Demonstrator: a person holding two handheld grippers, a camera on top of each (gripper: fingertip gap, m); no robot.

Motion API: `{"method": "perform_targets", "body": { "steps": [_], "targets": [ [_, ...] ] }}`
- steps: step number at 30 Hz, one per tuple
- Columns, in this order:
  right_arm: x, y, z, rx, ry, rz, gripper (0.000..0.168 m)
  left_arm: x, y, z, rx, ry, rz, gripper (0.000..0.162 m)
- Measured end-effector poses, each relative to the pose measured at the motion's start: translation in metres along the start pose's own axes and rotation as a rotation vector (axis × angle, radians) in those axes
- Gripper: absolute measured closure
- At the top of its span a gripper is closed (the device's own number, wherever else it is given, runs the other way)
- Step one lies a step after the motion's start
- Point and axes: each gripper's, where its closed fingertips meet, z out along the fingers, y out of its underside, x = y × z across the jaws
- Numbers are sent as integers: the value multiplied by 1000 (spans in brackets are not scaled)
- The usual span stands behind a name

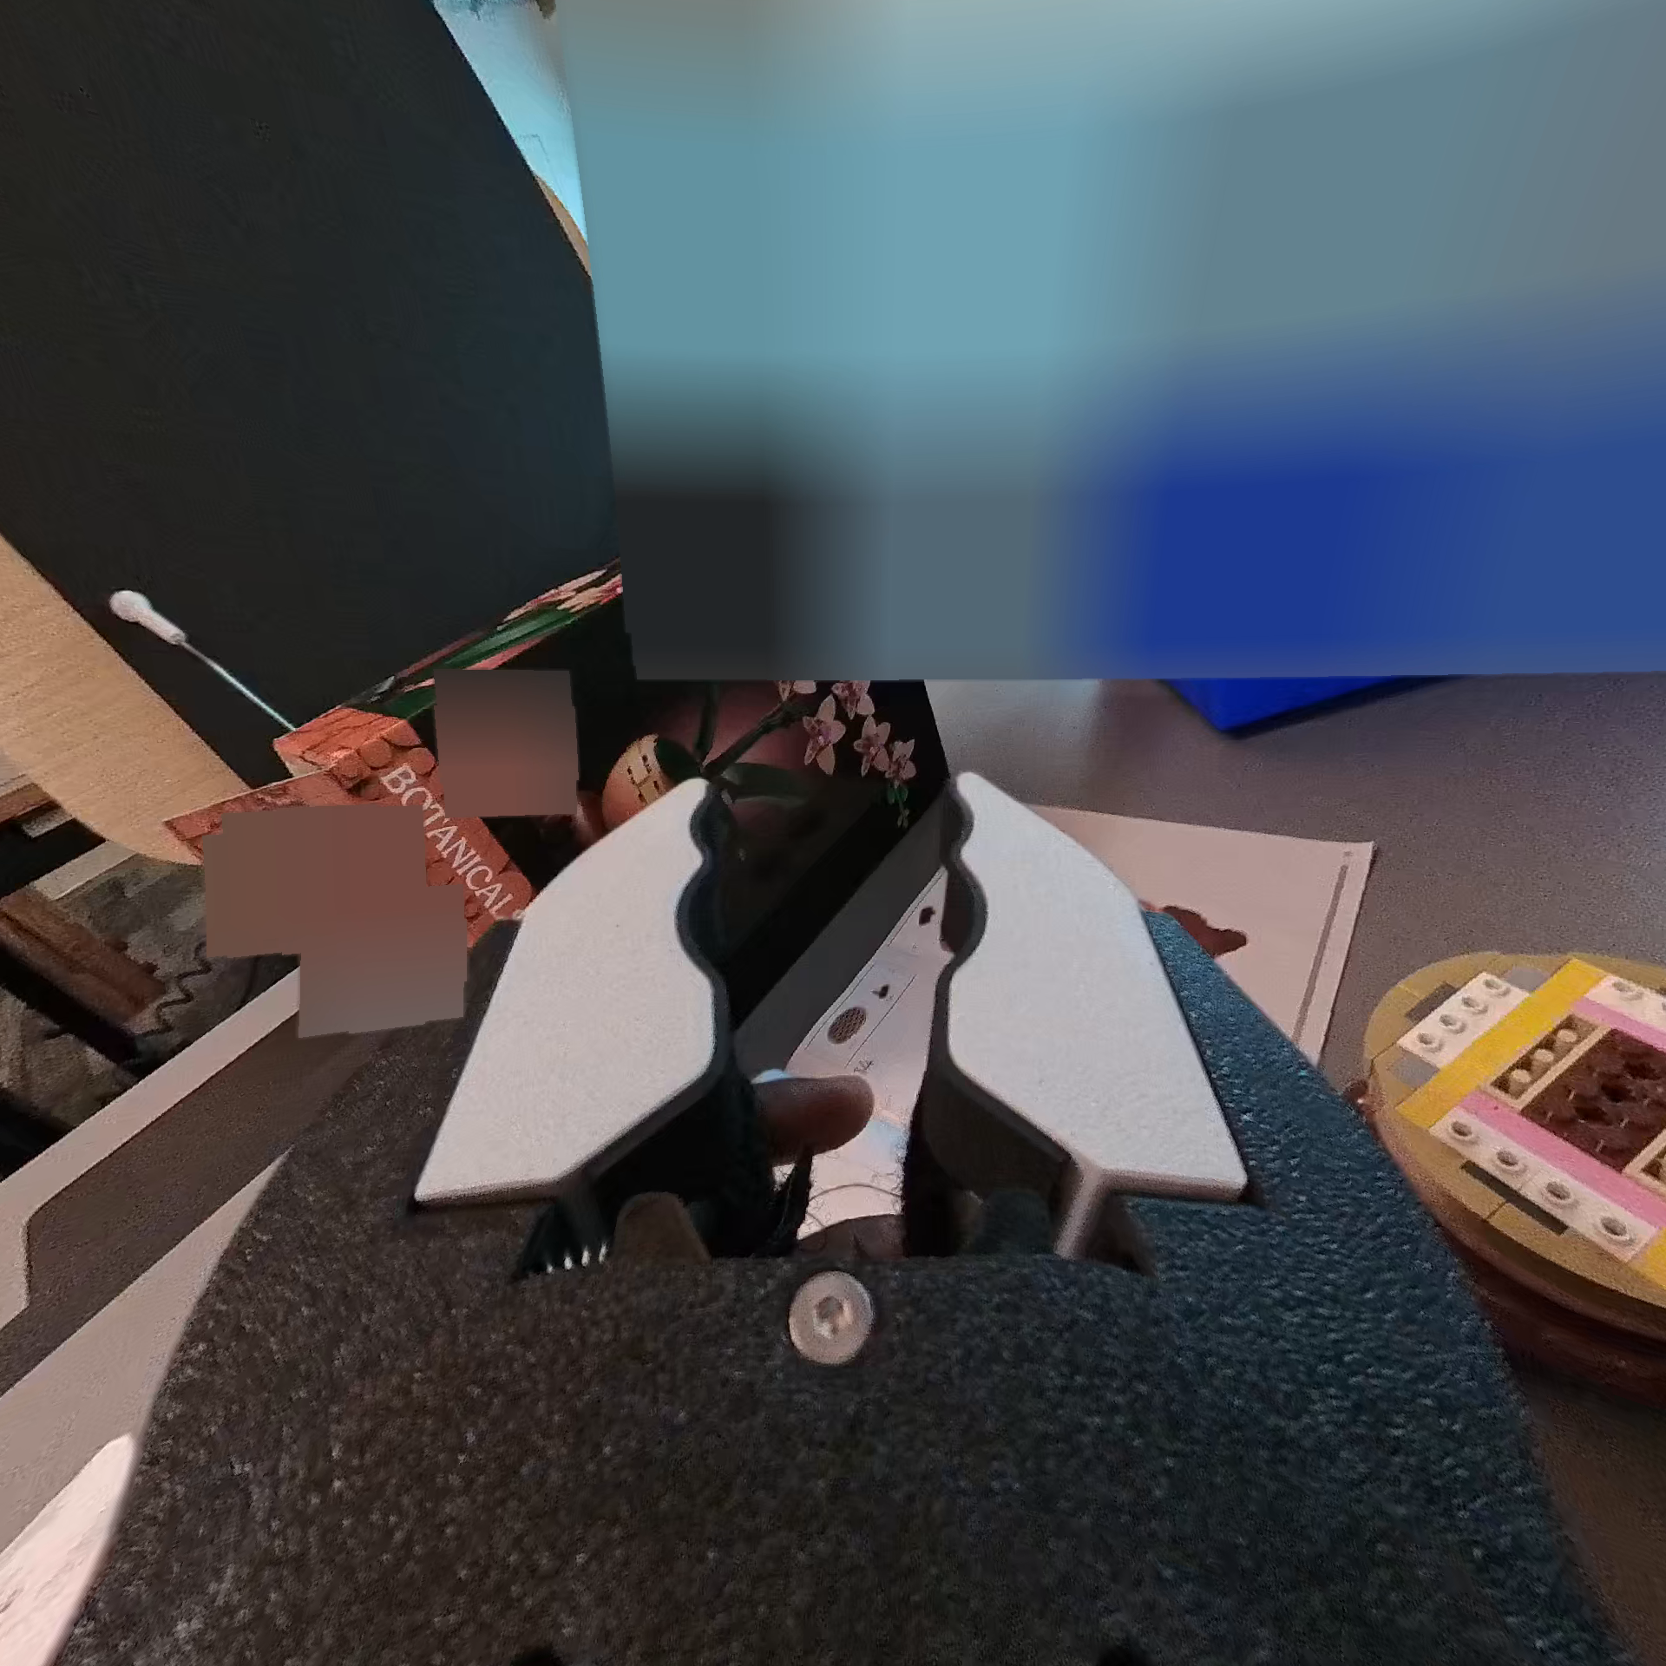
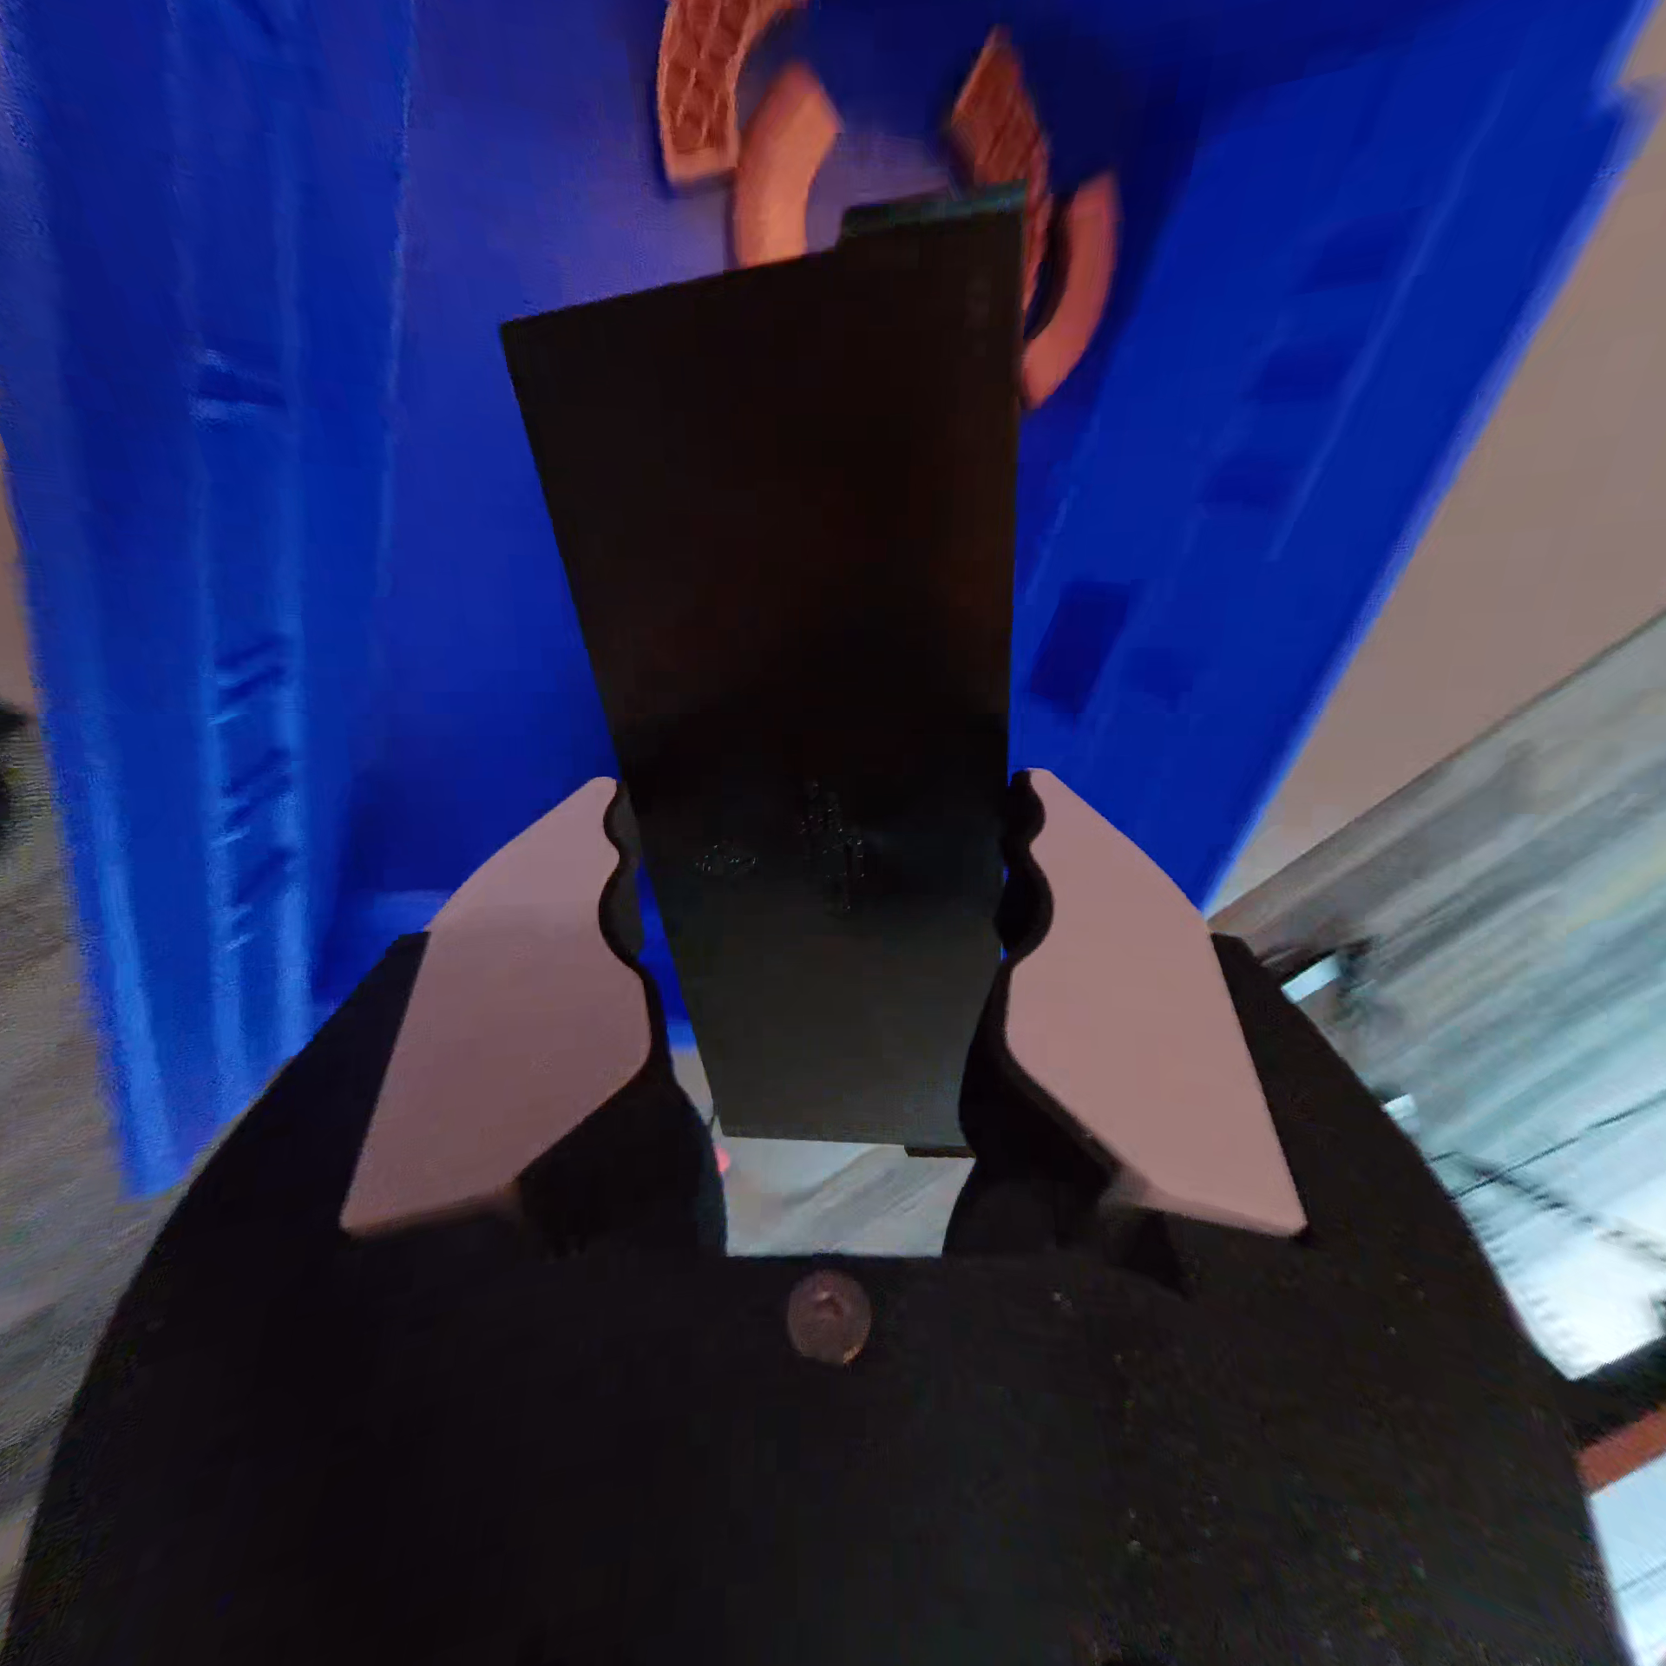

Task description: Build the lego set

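Black flat piece (image 2: 793, 685) clamped in right claw (image 2: 825, 865), over blue bin (image 2: 270, 541)

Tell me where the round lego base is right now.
The round lego base sits at the right edge of the left wrist view, on the grey table, right of the left claw and near the instruction sheet.

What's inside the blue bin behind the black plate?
The right gripper holds the black plate in front of the blue bin. Above the plate, a few blurred tan curved pieces lie inside. The plate hides the rest of the bin.
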Motion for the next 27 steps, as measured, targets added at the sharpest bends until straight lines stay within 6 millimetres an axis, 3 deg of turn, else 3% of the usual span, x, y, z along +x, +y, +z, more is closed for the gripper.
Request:
{"method": "perform_targets", "body": {
  "steps": [5,10,17,24,27],
  "targets": [
    [-36,30,2,-407,-295,116,91,5,-10,4,58,40,-16,116],
    [-39,42,11,-742,-267,68,92,14,-14,-1,98,70,-10,115],
    [-45,29,15,-842,-263,137,92,0,-7,-22,152,61,-82,115],
    [-41,80,-5,-1118,-165,153,92,-13,1,-31,188,56,-120,115],
    [-40,76,-11,-1051,-170,197,92,-14,3,-29,182,65,-120,116]
  ]
}}
